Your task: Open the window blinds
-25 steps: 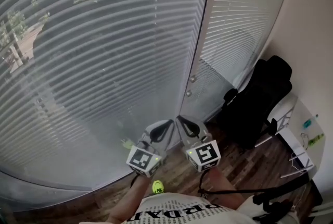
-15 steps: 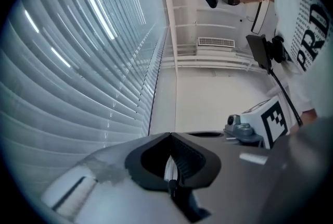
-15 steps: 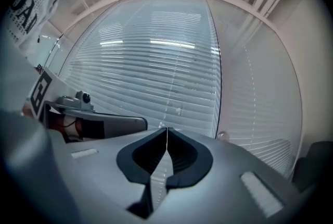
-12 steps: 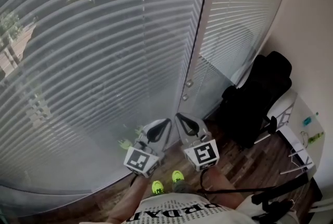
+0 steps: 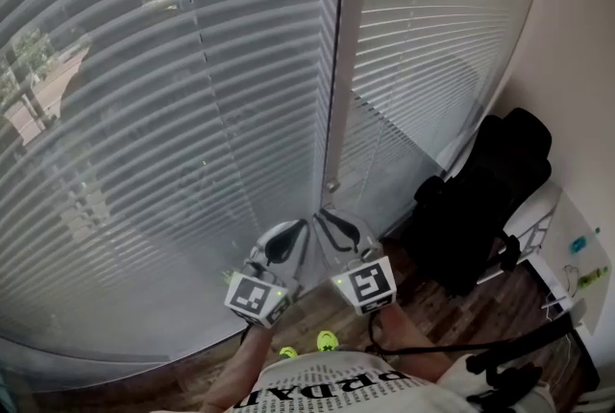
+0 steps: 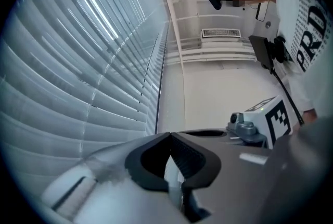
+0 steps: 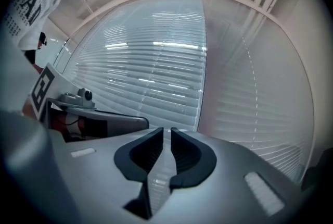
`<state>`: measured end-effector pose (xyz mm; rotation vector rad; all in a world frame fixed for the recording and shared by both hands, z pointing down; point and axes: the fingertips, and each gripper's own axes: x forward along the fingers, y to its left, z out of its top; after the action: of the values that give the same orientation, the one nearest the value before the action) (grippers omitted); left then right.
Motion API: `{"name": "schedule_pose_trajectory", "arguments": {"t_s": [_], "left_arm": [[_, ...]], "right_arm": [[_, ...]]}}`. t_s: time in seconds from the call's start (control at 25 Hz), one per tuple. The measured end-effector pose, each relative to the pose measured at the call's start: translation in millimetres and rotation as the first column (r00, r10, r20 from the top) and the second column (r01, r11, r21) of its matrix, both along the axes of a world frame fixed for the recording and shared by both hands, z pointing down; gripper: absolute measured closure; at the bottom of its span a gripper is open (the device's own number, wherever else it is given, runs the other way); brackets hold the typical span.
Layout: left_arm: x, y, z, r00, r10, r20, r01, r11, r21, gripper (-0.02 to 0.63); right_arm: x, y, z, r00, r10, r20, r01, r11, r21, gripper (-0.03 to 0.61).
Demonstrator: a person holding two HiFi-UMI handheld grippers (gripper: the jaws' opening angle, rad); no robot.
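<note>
The approach is in hand, I judge, with nothing grasped yet. Nearest, the 2 grippers are held side by side, pointing at the window. The left gripper (image 6: pixel 169 137) is closed and empty. The right gripper (image 7: pixel 167 132) has just been opening, and its narrow slot holds nothing. Just past them a small knob (image 5: pixel 332 186) hangs by the post (image 5: pixel 336 65), likely the control. The next move calls for wider right jaws around it. Beyond, the blinds (image 5: pixel 173 113) hang fully down on both panes. Off right, a black chair (image 5: pixel 490 200) stands on the wood floor (image 5: pixel 452 305).
</note>
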<state>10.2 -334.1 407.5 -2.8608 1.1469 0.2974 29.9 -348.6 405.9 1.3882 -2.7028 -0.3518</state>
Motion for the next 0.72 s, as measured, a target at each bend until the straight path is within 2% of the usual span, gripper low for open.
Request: {"name": "schedule_pose_trajectory", "arguments": {"t_s": [0.12,0.32,0.72], "left_arm": [[10,-12,5,1.0,-0.027,-0.002,0.027,1.0,0.001,0.621],[18,-32,6,0.997,-0.068,0.022,0.068,0.998,-0.018,0.621],[19,-47,6,0.998,-0.055,0.019,0.056,0.998,-0.02,0.621]], "right_arm": [[7,-12,4,0.999,-0.027,-0.026,0.028,0.999,0.016,0.51],[15,-35,1,0.998,-0.052,-0.017,0.053,0.999,0.009,0.485],[32,-62,0,0.993,0.067,-0.094,-0.064,0.997,0.038,0.483]]}}
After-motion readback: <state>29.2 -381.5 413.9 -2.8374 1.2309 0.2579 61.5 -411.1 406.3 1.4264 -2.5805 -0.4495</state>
